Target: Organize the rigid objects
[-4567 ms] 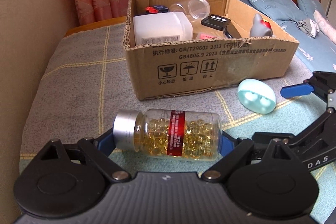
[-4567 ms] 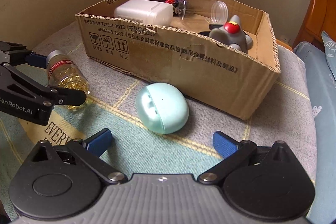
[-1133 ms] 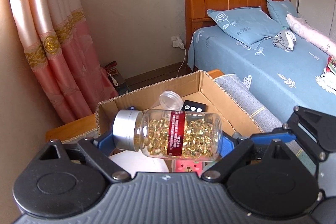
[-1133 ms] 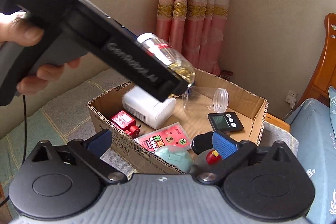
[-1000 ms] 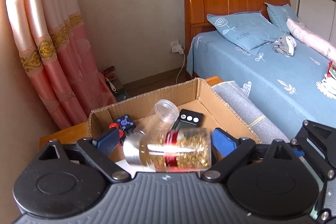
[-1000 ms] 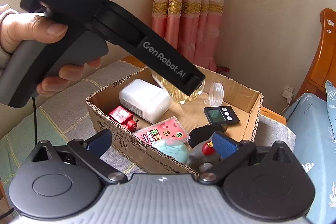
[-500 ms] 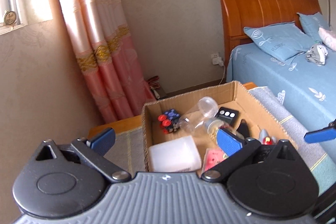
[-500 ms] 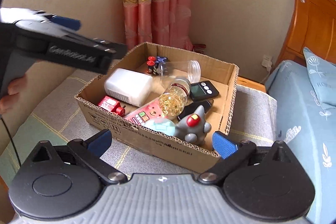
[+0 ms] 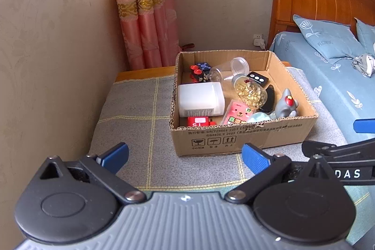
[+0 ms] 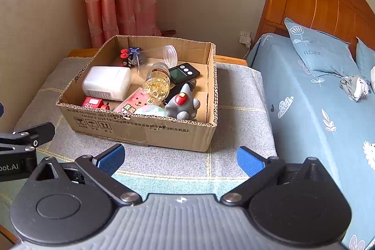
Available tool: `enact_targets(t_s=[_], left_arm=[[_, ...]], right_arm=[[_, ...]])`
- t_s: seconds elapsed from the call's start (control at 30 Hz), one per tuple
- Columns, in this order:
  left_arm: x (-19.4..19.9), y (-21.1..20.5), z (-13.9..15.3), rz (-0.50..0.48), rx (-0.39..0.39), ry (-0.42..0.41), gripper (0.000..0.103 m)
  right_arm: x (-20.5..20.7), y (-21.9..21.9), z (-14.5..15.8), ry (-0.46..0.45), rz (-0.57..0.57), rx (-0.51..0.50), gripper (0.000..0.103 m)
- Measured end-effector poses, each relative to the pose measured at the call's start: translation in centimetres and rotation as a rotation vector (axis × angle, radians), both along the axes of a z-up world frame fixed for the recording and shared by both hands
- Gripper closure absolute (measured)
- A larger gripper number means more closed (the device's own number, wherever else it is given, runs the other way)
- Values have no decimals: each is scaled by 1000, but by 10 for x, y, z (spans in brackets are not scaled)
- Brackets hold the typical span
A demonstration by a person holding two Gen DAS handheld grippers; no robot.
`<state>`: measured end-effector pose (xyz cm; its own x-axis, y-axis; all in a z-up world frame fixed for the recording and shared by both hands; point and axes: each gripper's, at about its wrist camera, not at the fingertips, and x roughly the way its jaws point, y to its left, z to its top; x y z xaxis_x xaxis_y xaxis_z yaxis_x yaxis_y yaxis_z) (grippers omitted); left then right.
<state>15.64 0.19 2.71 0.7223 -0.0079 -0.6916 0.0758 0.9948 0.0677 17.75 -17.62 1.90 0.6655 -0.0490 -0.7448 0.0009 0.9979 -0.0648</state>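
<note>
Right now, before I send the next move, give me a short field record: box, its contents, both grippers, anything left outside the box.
container: cardboard box, open top, on the grey checked cover
capsule bottle: in the box, lying on its side
other contents: white container, grey toy, mint case, black timer, clear jar, red block, pink card
left gripper: open, nothing between the pads
right gripper: open, empty
loose items outside box: none visible on the cover
</note>
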Motion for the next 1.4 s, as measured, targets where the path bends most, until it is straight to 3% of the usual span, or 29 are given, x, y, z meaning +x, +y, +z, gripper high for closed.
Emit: enact_targets(t_s=[1.4], left_arm=[[-10,-2,2,49,34,4,1]], right_arm=[[-7,1,6,-23,-4,22,0]])
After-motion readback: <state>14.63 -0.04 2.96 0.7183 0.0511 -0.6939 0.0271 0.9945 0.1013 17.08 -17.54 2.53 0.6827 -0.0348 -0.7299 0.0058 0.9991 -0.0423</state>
